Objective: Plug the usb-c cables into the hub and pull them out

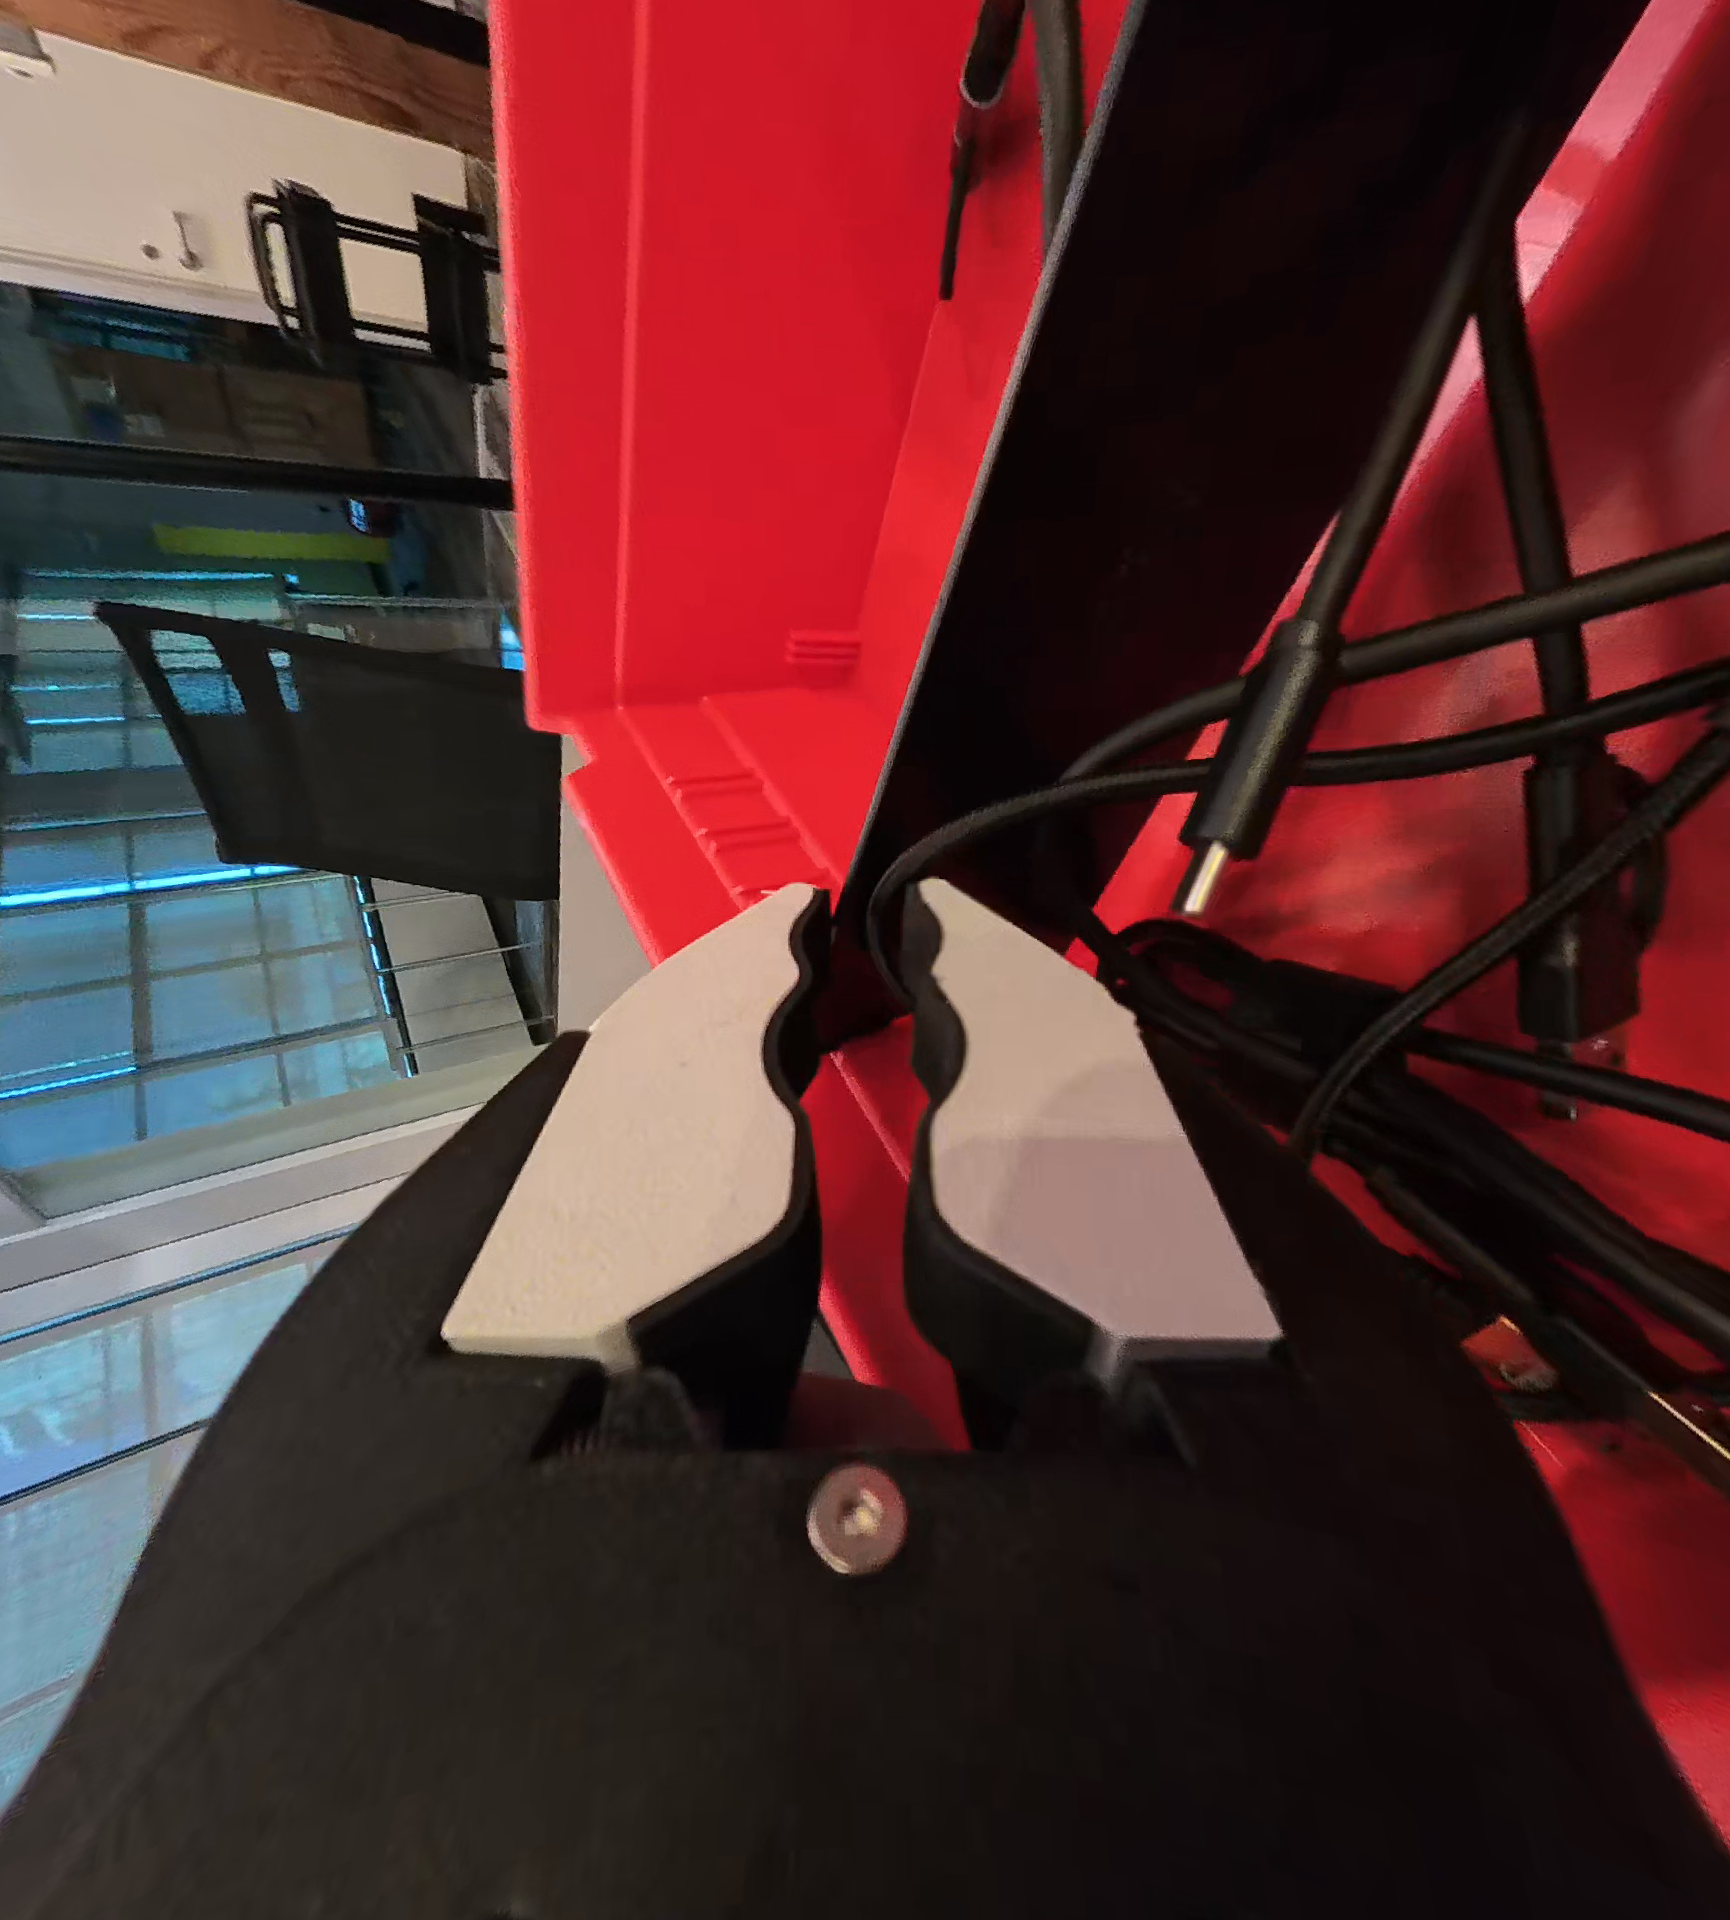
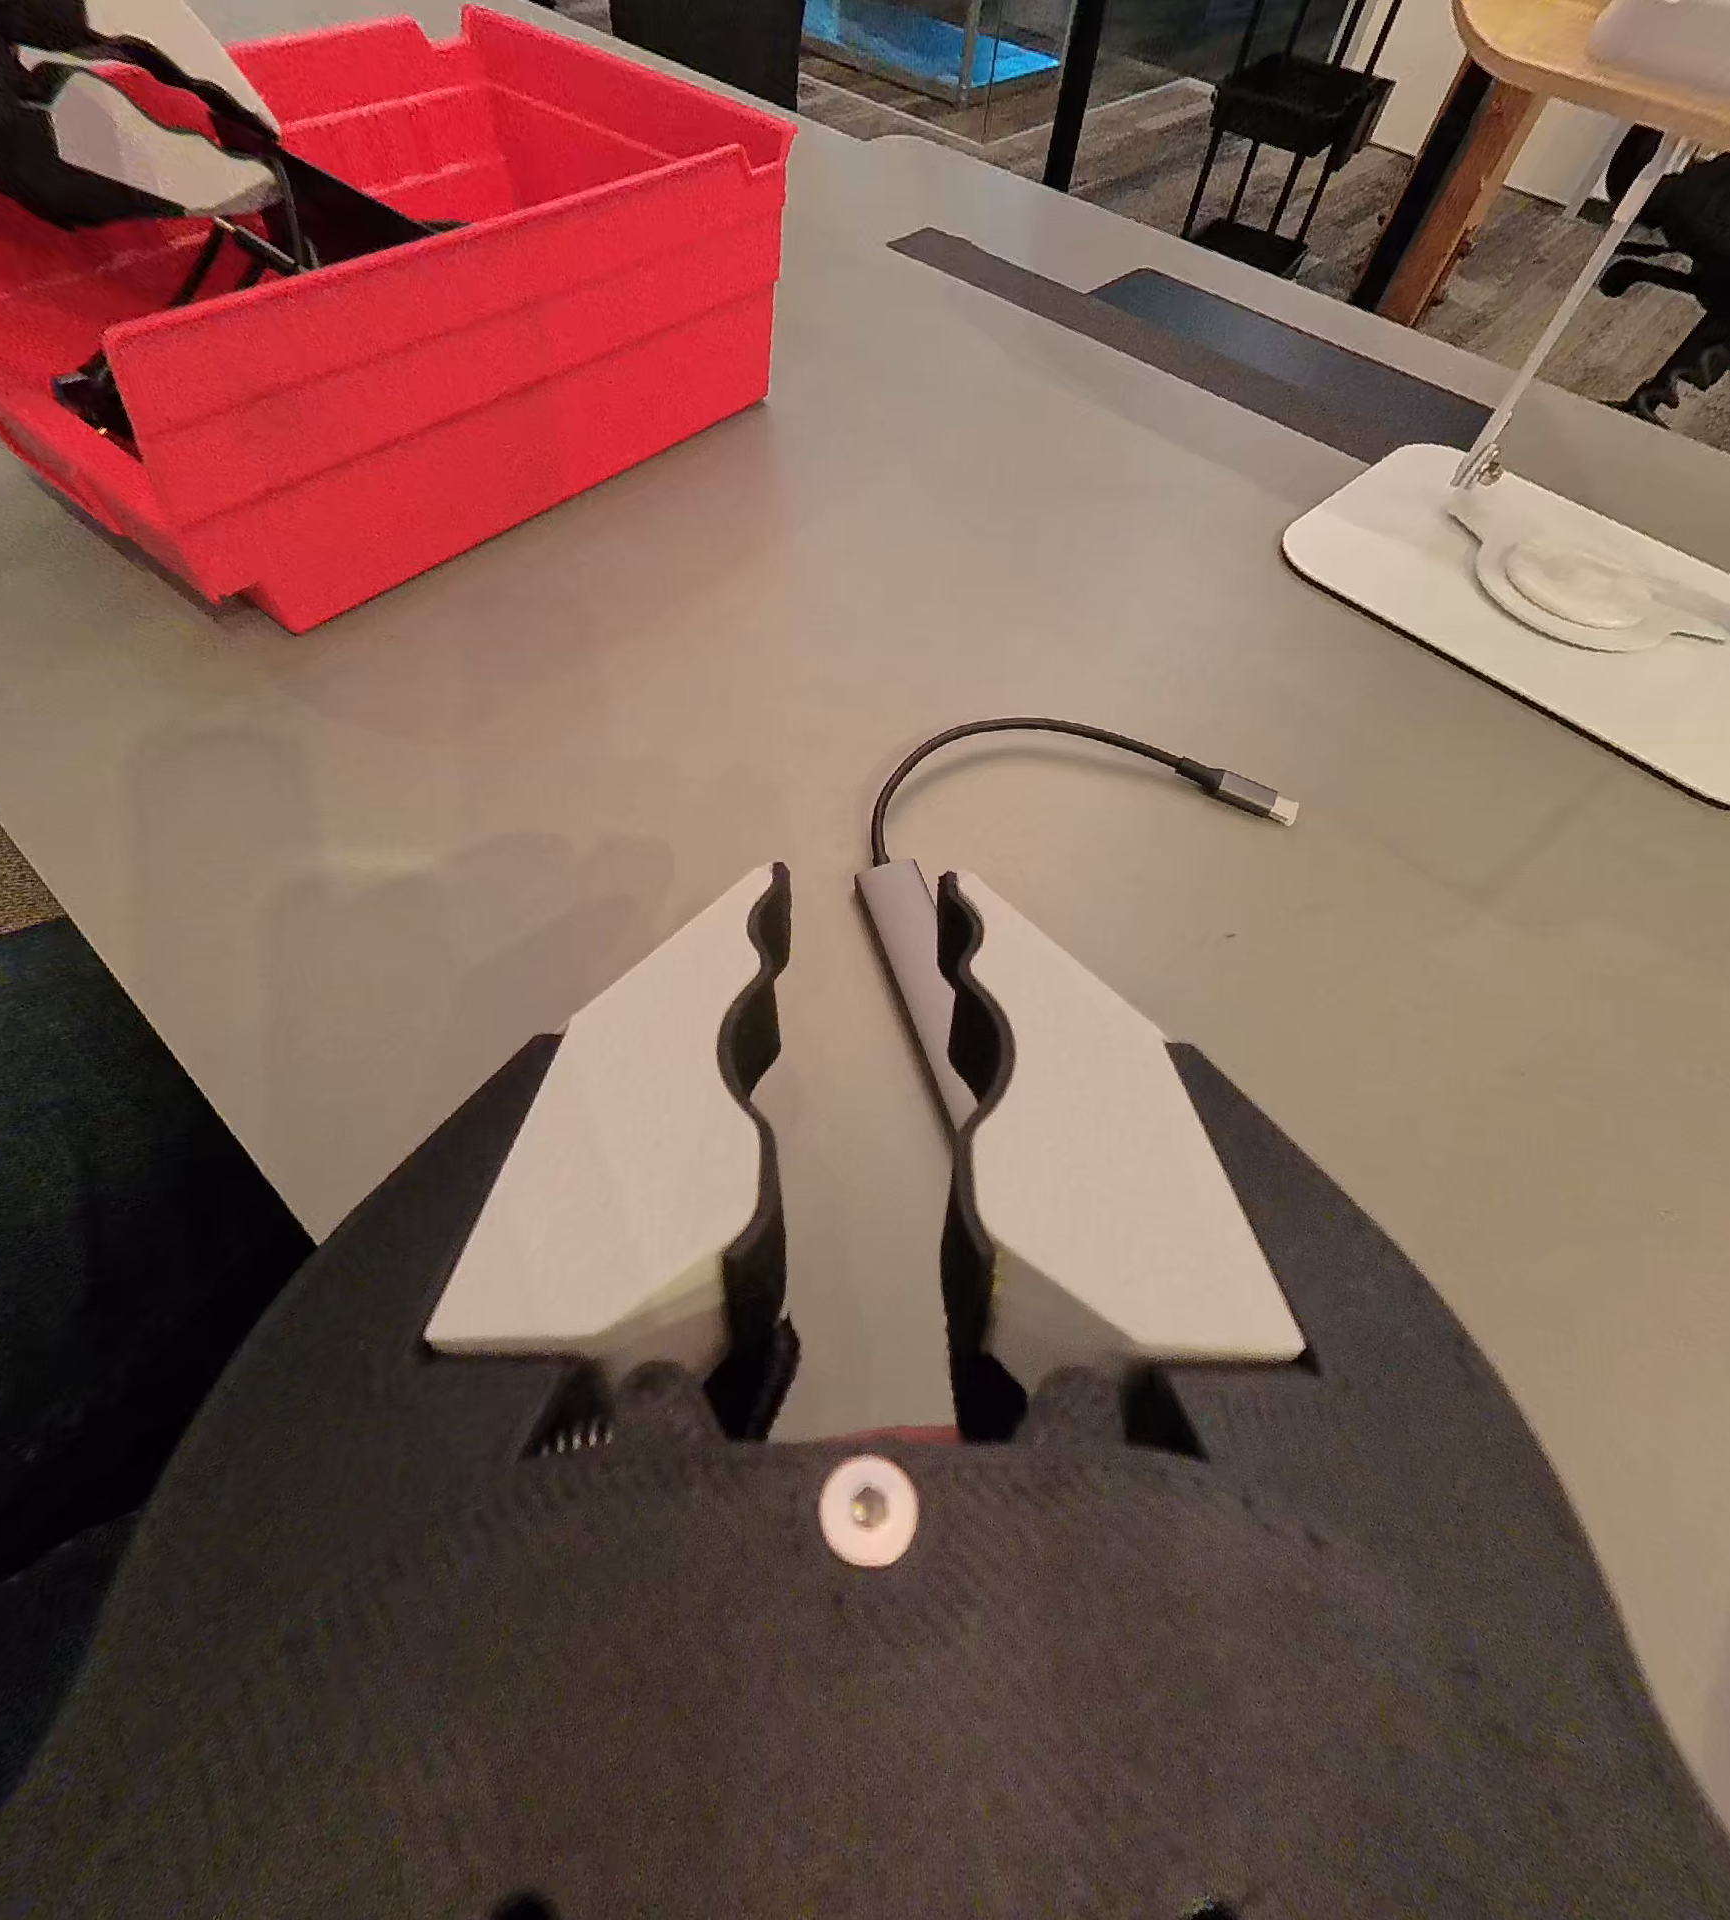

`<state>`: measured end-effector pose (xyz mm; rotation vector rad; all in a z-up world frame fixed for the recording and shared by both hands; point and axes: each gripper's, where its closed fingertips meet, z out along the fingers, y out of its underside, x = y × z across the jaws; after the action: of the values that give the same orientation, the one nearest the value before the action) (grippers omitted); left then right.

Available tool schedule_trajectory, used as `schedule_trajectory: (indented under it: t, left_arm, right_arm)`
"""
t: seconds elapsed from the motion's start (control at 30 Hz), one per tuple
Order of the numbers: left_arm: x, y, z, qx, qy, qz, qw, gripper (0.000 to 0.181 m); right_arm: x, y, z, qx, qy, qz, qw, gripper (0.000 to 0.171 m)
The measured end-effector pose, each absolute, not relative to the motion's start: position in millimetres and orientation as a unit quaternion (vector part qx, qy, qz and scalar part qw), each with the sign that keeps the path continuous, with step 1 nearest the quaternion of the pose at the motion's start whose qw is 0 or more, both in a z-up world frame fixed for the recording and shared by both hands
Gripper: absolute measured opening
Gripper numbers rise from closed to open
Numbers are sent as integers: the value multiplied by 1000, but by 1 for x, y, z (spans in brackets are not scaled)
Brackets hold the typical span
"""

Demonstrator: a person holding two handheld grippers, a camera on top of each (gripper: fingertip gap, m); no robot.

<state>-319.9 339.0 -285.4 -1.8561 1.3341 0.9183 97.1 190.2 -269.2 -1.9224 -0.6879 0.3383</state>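
Nothing plugged yet: left gripper (image 1: 871, 925) slightly parted at cables (image 1: 1463, 1039) in red bin (image 2: 445, 416); right gripper (image 2: 866, 883) parted, empty, over hub (image 2: 908, 966).

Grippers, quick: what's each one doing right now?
Left hand-held gripper: open, reaching into the red bin, jaws either side of its black divider, gripping nothing.
Right hand-held gripper: open, empty, above the grey hub.

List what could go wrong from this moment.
1. The left claw sits at the black divider in the red bin, beside tangled black cables; lifting one may drag others out.
2. The right claw is open above the grey hub, which lies loose on the table and may slide.
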Motion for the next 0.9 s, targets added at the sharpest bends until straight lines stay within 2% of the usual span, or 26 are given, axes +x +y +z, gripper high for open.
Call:
schedule_trajectory:
  t: [0.13, 0.4, 0.9]
  left_arm:
    - [-318, 340, -271, -694, 499, 352, 381, 4]
    - [-321, 337, -241, -683, 469, 343, 443, 4]
    - [-315, 328, -138, -628, 396, 396, 540, 4]
  right_arm:
    - [96, 190, -270, -799, -287, 141, 510, 26]
    - [96, 190, -269, -798, -286, 140, 511, 26]
    - [95, 189, -267, -796, -288, 138, 514, 26]
